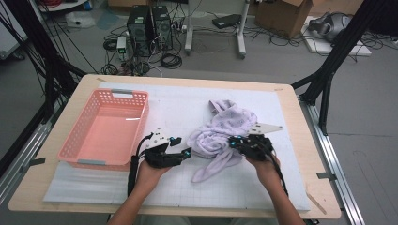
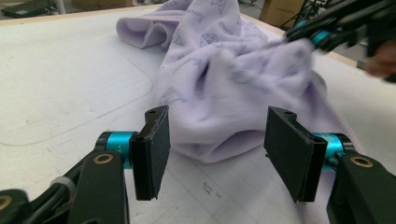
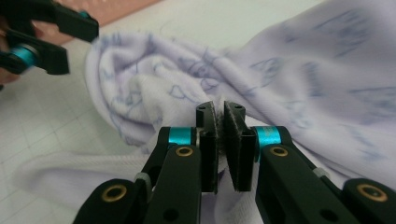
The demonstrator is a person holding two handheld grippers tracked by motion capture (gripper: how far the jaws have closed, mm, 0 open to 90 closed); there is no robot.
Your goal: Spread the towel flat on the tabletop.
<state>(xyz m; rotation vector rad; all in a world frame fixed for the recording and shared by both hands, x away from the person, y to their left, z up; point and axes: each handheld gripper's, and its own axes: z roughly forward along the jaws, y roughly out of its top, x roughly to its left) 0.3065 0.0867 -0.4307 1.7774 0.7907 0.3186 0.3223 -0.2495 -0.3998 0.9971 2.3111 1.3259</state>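
A crumpled lilac garment [image 1: 220, 133] with a faint blue print lies on the white mat, right of centre. My right gripper [image 1: 233, 142] sits at its right side with the jaws pinched on a fold of the fabric [image 3: 220, 109]. My left gripper [image 1: 186, 152] stands open just left of the heap, and in the left gripper view its pads [image 2: 156, 149] are wide apart with the garment [image 2: 224, 84] ahead of them and nothing between them. In that view the right gripper [image 2: 308, 37] bites the cloth's far edge.
A pink plastic basket [image 1: 80, 140] rests on the left part of the mat [image 1: 178, 108], close to my left hand. The wooden table edge [image 1: 300, 122] runs along the right. Computer towers, cables and black frame legs stand on the floor beyond.
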